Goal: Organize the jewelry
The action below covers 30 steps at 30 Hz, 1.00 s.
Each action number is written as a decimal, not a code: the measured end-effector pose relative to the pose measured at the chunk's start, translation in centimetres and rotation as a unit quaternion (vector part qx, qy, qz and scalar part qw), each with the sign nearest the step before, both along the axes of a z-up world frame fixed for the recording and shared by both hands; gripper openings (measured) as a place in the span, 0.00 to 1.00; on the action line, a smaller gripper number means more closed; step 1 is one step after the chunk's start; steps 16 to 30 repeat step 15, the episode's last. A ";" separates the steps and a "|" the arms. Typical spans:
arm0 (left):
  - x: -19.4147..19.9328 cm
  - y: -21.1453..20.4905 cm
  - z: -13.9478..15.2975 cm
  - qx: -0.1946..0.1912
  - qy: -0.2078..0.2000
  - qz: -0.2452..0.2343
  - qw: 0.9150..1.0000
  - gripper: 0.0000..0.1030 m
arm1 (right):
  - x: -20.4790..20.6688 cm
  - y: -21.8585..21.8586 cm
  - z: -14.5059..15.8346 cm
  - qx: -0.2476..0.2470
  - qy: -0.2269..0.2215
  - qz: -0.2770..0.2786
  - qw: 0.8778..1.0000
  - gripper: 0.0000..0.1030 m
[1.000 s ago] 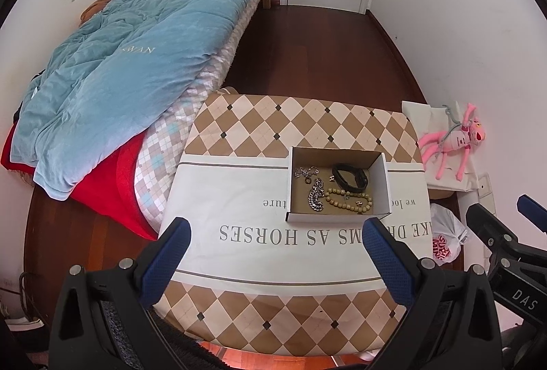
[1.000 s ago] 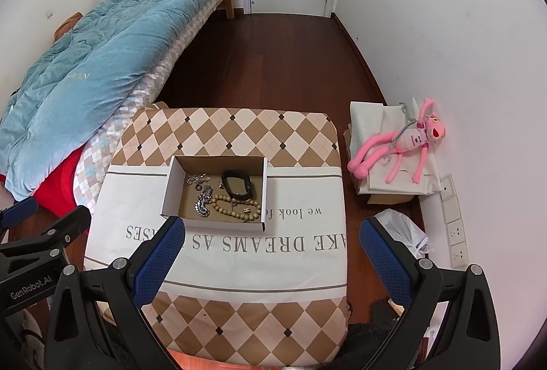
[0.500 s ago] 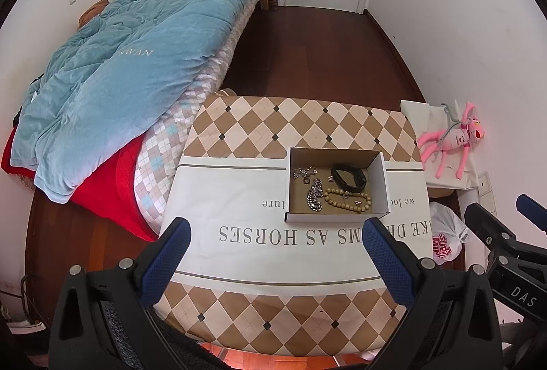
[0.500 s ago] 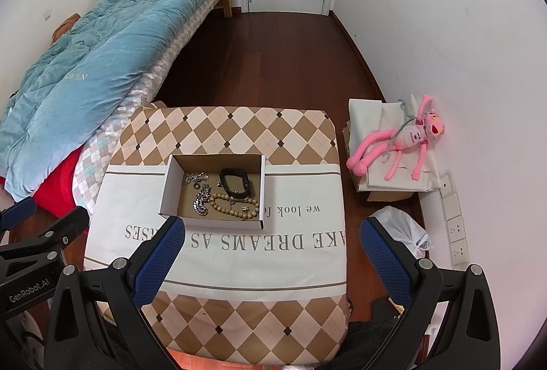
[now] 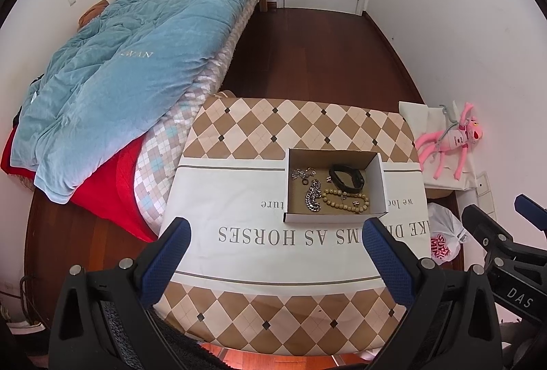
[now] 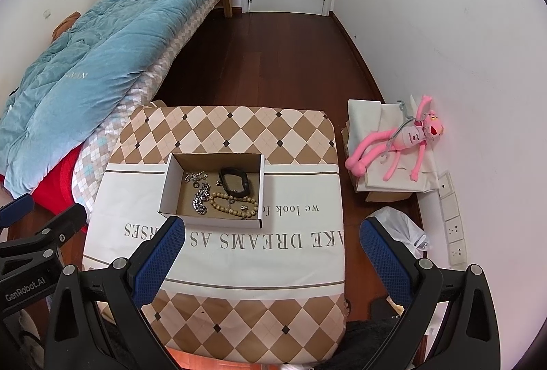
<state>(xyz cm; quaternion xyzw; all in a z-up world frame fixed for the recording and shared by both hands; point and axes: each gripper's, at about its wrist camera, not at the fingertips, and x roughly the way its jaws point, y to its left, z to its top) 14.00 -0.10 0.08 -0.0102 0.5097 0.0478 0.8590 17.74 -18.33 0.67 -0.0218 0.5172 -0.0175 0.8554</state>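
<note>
While every visible piece lies inside the cardboard box (image 5: 381,180) on the clothed table (image 5: 239,216), the scene fits sorting done or pieces gathered for laying out. Inside sit a bead bracelet (image 5: 345,201), silver chain (image 5: 312,197), black band (image 5: 347,177) and small charms (image 5: 302,172). Left gripper (image 5: 275,238) and right gripper (image 6: 271,235) hover well back, jaws wide apart, empty.

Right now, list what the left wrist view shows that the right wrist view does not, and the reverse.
Only the left wrist view shows the red print on the white plastic bag and the right gripper's body at its right edge. Only the right wrist view shows the wall sockets and the left gripper's body at its left edge. Both show the cardboard box holding the bead bracelet, black band and silver chain, plus the pink plush toy.
</note>
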 end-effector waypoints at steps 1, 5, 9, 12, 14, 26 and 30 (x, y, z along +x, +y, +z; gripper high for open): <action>-0.1 0.0 0.0 -0.001 0.000 0.000 1.000 1.00 | 0.0 0.0 0.1 0.000 0.000 0.000 1.000 1.00; -0.3 0.0 0.3 -0.003 -0.002 -0.003 1.000 1.00 | -0.1 -0.3 0.3 -0.002 0.000 0.000 1.000 1.00; -0.3 -0.1 0.3 -0.003 -0.003 -0.004 1.000 1.00 | -0.2 -0.3 0.4 -0.003 0.000 -0.001 1.000 1.00; -0.4 -0.2 0.3 -0.003 -0.004 -0.004 1.000 1.00 | -0.2 -0.3 0.4 -0.003 0.000 0.000 1.000 1.00; -0.5 -0.2 0.4 -0.004 -0.008 -0.004 1.000 1.00 | -0.2 -0.3 0.4 -0.002 0.000 -0.001 1.000 1.00; -0.5 -0.2 0.4 -0.005 -0.007 -0.004 1.000 1.00 | -0.2 -0.3 0.4 -0.003 0.000 -0.001 1.000 1.00; -0.5 -0.2 0.4 -0.005 -0.007 -0.004 1.000 1.00 | -0.2 -0.3 0.4 -0.003 0.000 -0.001 1.000 1.00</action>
